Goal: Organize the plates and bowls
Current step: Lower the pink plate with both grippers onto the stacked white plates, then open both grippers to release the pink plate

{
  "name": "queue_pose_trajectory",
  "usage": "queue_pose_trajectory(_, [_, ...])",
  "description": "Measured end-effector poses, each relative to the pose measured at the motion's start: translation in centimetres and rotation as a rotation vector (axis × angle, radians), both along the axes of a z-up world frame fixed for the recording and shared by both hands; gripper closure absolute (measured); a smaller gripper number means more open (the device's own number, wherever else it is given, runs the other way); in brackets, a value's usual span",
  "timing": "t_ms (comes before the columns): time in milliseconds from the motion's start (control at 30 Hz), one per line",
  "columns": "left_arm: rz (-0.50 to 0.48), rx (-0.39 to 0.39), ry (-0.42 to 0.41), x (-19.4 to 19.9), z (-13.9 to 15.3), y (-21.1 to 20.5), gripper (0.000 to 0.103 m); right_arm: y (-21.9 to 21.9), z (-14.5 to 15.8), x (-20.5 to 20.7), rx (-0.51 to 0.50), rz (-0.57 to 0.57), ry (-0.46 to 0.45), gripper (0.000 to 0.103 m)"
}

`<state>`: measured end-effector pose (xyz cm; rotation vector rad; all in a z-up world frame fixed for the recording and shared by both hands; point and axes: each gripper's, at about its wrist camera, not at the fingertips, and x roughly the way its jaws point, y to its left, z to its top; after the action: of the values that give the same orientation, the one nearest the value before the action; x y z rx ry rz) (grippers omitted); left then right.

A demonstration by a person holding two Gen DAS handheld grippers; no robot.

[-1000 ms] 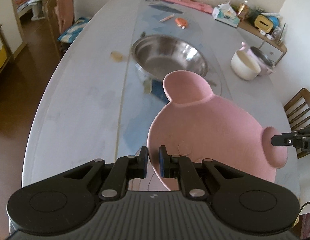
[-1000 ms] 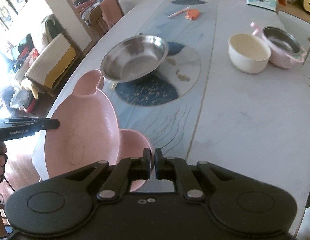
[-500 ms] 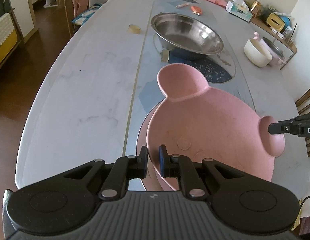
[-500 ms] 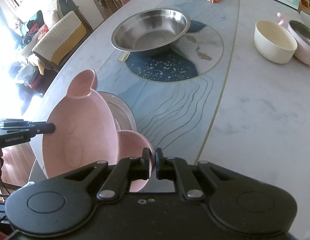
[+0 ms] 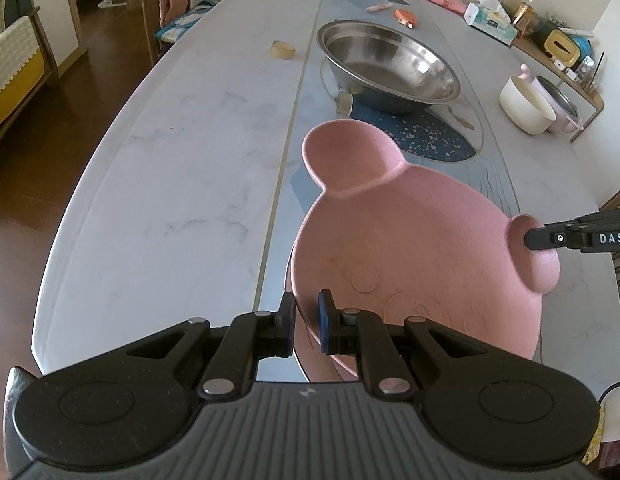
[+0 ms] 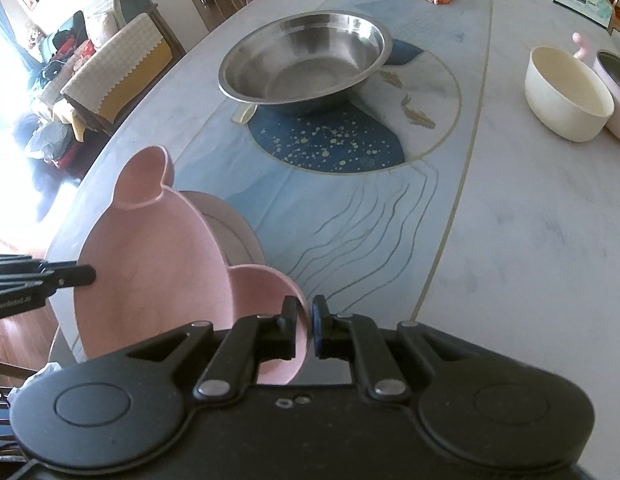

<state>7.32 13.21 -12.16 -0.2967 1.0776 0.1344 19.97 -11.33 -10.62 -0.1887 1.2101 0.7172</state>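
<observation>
Left wrist view
Left hand-held gripper: we see its jaws pinching the near rim of the pink eared plate.
Pink eared plate: we see it tilted above the counter, one ear pointing toward the steel bowl, the other ear on its right side.
Right hand-held gripper: we see its black tip reaching in from the right edge and lying on the right ear; from here we cannot tell how its jaws stand.
Steel bowl: we see it beyond the pink eared plate, well apart from it, on the dark blue patch of the counter.
Cream bowl: we see it to the right of the steel bowl, touching or just beside a pink pot.

Right wrist view
Right hand-held gripper: we see its jaws drawn nearly together around the edge of the near ear of the pink eared plate, pinching it.
Pink eared plate: we see it tipped up on its side, left of the steel bowl's near side, over another pale dish lying on the counter beneath it.
Left hand-held gripper: we see it coming in from the left edge, its tip against the plate's far rim.
Cream bowl: we see it right of the steel bowl, well apart from it.
</observation>
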Motion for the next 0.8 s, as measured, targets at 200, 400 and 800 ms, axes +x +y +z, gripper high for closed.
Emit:
queue_pose_trajectory(200, [0.001, -0.009, 0.022, 0.2, -0.1, -0.2, 0.092, 0.3, -0.1, 1.1, -0.006, -0.009, 0.011, 0.092])
queue_pose_trajectory(400, [-0.001, -0.014, 0.051, 0.1, -0.3, -0.6, 0.092, 0.3, -0.2, 1.4, -0.007, -0.018, 0.022, 0.09])
queue_pose_trajectory(800, [-0.015, 0.021, 0.018, -0.6, 0.8, -1.0, 0.081, 0.4, -0.3, 1.3, 0.003, -0.033, 0.017, 0.083])
